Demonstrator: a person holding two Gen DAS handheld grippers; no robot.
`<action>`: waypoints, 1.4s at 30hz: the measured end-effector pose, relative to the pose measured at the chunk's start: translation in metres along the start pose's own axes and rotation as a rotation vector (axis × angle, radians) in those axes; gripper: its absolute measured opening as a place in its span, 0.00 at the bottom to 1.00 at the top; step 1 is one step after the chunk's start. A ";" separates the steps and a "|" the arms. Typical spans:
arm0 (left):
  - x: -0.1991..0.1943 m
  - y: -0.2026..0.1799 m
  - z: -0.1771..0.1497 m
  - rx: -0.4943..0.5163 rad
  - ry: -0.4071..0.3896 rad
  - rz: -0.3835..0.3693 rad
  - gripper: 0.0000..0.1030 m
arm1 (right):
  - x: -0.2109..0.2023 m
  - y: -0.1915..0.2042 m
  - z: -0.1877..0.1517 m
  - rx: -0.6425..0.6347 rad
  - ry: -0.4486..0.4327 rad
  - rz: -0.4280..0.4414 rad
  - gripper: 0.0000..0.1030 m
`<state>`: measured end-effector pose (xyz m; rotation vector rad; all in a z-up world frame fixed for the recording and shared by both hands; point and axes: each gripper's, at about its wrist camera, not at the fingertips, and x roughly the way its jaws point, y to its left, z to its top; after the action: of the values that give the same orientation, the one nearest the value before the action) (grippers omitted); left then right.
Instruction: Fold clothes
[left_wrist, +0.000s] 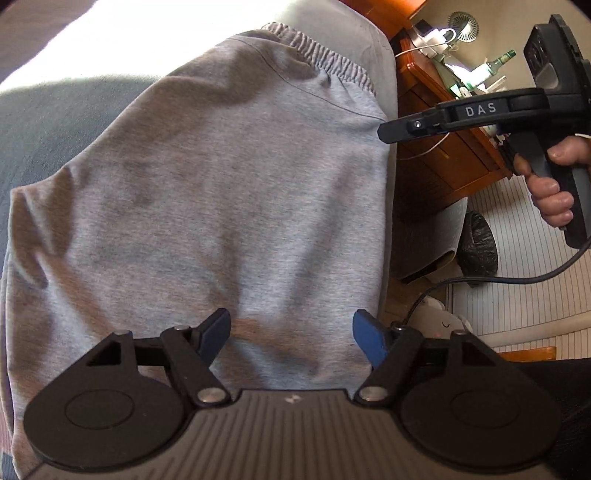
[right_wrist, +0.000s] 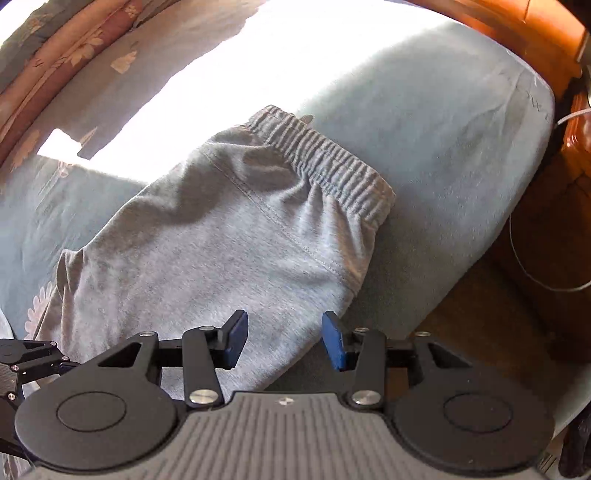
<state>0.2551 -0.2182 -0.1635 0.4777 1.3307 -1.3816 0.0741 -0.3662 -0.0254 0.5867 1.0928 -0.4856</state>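
Note:
Grey sweat shorts (left_wrist: 221, 192) with an elastic waistband (left_wrist: 325, 59) lie folded flat on a bed; they also show in the right wrist view (right_wrist: 229, 251), waistband (right_wrist: 321, 162) at the far end. My left gripper (left_wrist: 291, 339) is open and empty, above the near edge of the shorts. My right gripper (right_wrist: 282, 339) is open and empty, over the near right edge of the shorts. The right gripper also shows in the left wrist view (left_wrist: 391, 131), held in a hand to the right of the shorts; its jaws show side-on there.
The bed (right_wrist: 443, 129) has a pale blue-grey cover, sunlit at the far side. A wooden nightstand (left_wrist: 443, 122) with bottles and a fan stands to the right. A black bin bag (left_wrist: 476, 247) and a cable lie on the floor. Floral bedding (right_wrist: 74, 48) lies at the far left.

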 end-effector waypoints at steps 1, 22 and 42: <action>-0.004 0.003 -0.002 -0.022 -0.014 0.026 0.71 | 0.001 0.009 0.005 -0.038 -0.004 0.022 0.55; -0.006 0.027 -0.061 -0.250 -0.198 0.043 0.99 | 0.080 0.088 -0.002 -0.316 0.235 0.103 0.92; -0.126 0.060 -0.153 -0.596 -0.229 0.371 0.98 | 0.062 0.254 0.037 -0.631 0.190 0.556 0.71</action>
<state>0.2881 -0.0174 -0.1259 0.1417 1.3070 -0.6657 0.2828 -0.2047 -0.0192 0.3506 1.1290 0.4008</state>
